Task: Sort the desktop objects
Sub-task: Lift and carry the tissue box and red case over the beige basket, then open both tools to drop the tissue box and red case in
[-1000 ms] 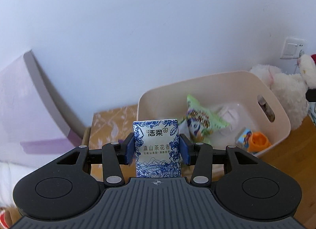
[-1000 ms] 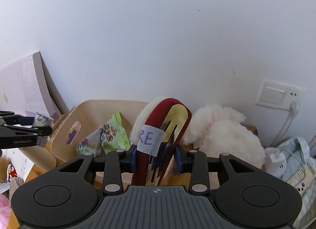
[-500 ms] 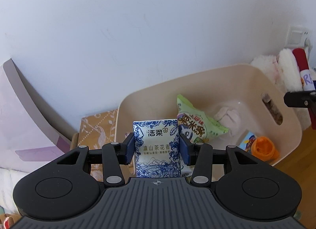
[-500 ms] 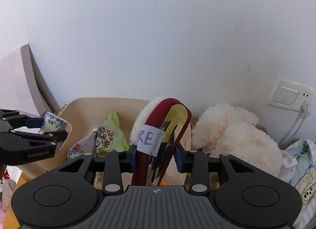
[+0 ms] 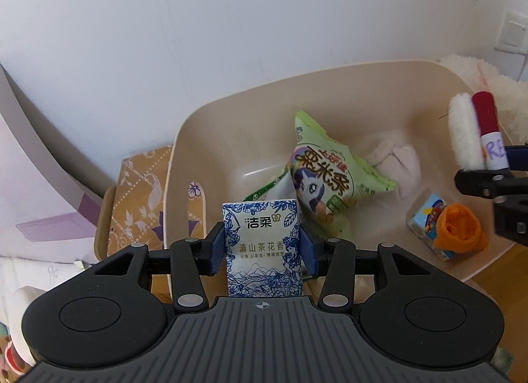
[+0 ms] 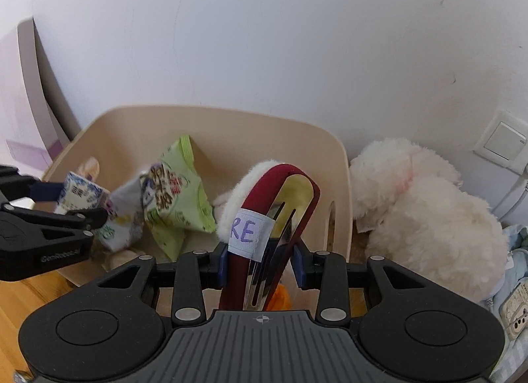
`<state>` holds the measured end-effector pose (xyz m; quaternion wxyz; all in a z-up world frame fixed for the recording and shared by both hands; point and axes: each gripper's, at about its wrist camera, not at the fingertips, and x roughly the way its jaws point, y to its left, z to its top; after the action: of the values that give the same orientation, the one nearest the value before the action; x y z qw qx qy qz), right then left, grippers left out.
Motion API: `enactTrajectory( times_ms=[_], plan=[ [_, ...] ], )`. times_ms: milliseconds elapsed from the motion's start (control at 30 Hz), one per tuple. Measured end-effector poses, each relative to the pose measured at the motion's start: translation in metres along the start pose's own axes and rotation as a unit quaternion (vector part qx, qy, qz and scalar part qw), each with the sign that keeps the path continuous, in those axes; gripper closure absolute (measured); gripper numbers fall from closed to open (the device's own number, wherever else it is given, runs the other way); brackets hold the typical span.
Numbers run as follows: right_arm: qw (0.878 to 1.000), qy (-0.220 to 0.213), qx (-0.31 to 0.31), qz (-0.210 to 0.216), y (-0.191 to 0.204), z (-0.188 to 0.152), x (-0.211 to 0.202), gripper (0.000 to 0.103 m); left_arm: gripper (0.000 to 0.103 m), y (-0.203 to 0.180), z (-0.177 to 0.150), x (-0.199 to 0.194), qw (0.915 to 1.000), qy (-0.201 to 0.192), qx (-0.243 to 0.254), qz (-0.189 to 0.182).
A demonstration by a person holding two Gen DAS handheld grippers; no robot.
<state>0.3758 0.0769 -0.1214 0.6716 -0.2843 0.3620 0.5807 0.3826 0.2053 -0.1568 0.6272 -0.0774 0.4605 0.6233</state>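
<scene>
Beige tub (image 5: 231, 109) open-topped; bare floor only at its centre-left, upper middle of left-wrist frame. Blocking: green snack bag (image 5: 325, 171) centre, pale cloth bundle (image 5: 401, 160) behind it, small carton with orange cup (image 5: 445, 231) at right wall. Outside, white plush toy (image 6: 425, 214) crowds the tub's right side; a board (image 5: 43, 185) leans at left

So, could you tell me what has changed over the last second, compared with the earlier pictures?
Both grippers have come down and closer to the beige bin, which now fills more of each view. The left gripper stays clamped on the tissue pack; the right gripper stays clamped on the red tool labelled RE. Nothing was released. The green snack bag and orange item lie unmoved in the bin.
</scene>
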Motion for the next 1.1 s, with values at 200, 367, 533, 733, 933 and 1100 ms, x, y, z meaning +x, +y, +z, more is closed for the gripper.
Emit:
enactTrajectory(
  times_ms=[200, 367, 533, 733, 933, 1100],
  plan=[
    [1.0, 0.014, -0.007, -0.02, 0.003, -0.01, 0.006, 0.055, 0.035, 0.0, -0.003, 0.001, 0.9999, -0.002, -0.015, 0.003],
    [1.0, 0.006, -0.01, -0.024, 0.008, -0.012, 0.0, 0.038, 0.029, 0.001, -0.005, 0.001, 0.9999, -0.001, -0.012, 0.006],
    [1.0, -0.014, -0.013, -0.022, 0.009, -0.012, -0.016, 0.023, 0.028, 0.005, -0.009, -0.002, 0.9997, -0.005, -0.02, 0.012],
    [0.998, -0.046, -0.036, -0.01, 0.015, -0.021, -0.044, 0.008, 0.028, 0.009, -0.016, -0.026, 0.9993, -0.023, -0.024, 0.02],
    [0.996, -0.072, -0.057, 0.02, 0.021, -0.031, -0.08, 0.001, 0.027, 0.023, -0.028, -0.058, 0.9987, -0.039, -0.022, 0.024],
    [0.994, -0.077, -0.061, 0.04, 0.018, -0.05, -0.101, 0.0, 0.027, 0.032, -0.051, -0.081, 0.9994, -0.031, -0.012, 0.012]
  ],
)
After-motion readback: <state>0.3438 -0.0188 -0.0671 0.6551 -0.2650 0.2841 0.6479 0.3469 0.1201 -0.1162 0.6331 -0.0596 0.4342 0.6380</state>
